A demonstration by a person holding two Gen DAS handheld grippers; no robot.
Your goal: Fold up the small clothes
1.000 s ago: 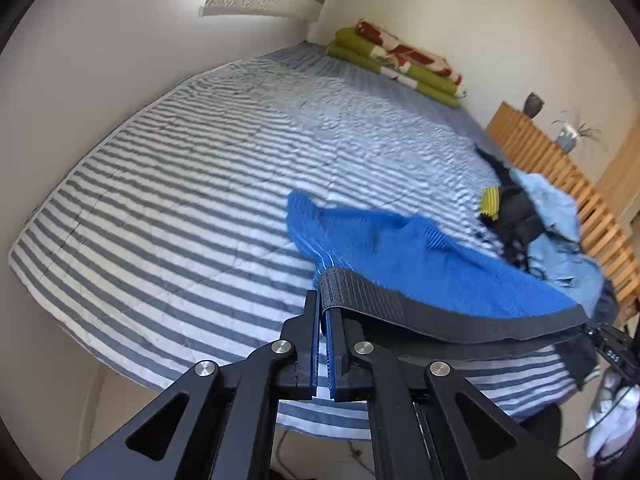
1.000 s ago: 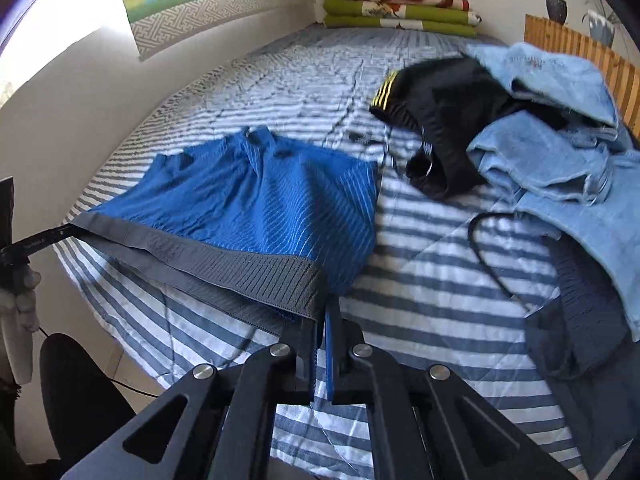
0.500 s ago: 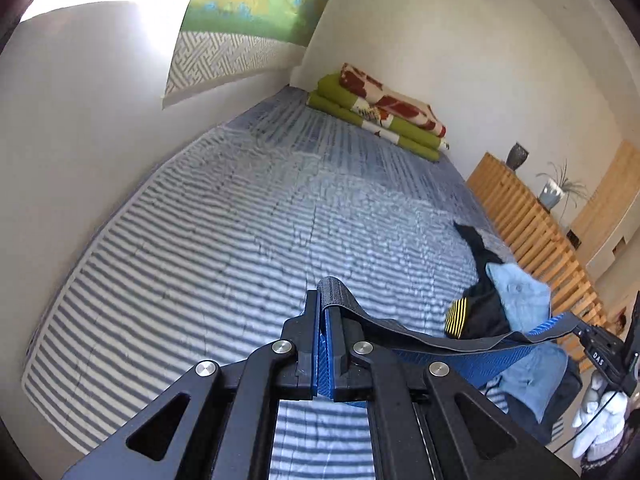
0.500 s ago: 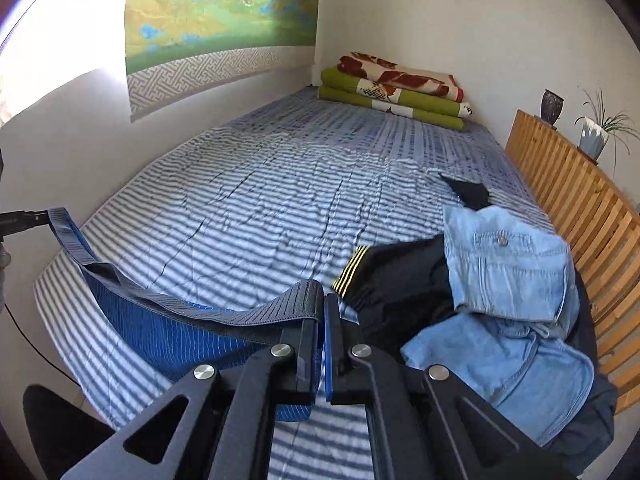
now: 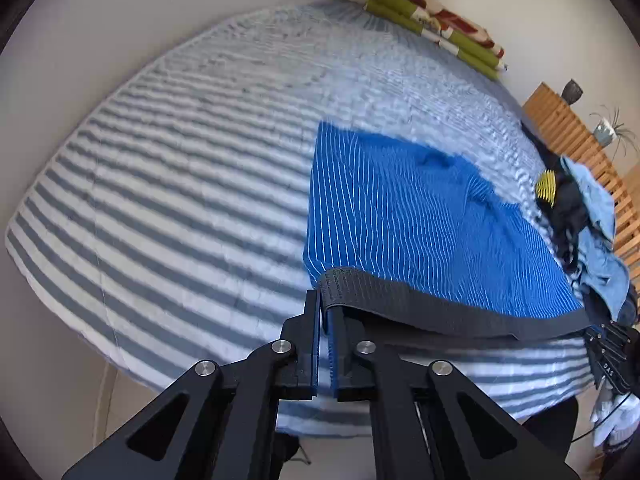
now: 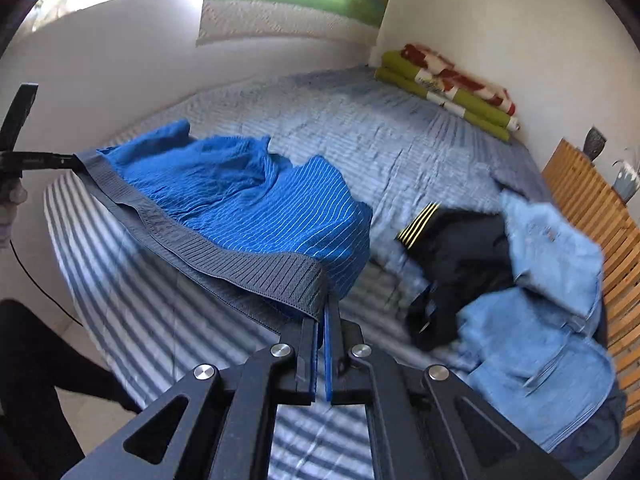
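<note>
Now down on the striped bedspread [image 5: 168,208]: blue pinstriped shorts [image 5: 400,216], half a second ago hanging in the air between both tools, spread again with legs toward the pillows. Left gripper [image 5: 323,320] — jaws just eased a crack, grey waistband [image 5: 420,308] corner still between the pads. Right gripper [image 6: 322,320] — jaws pressed together, pinching the other waistband corner; band taut between the two. Beside it, unfolded: black garment [image 6: 460,256], denim pile [image 6: 552,300]. Likely meaning — shake-out finished, garment laid flat, first fold yet to make.
</note>
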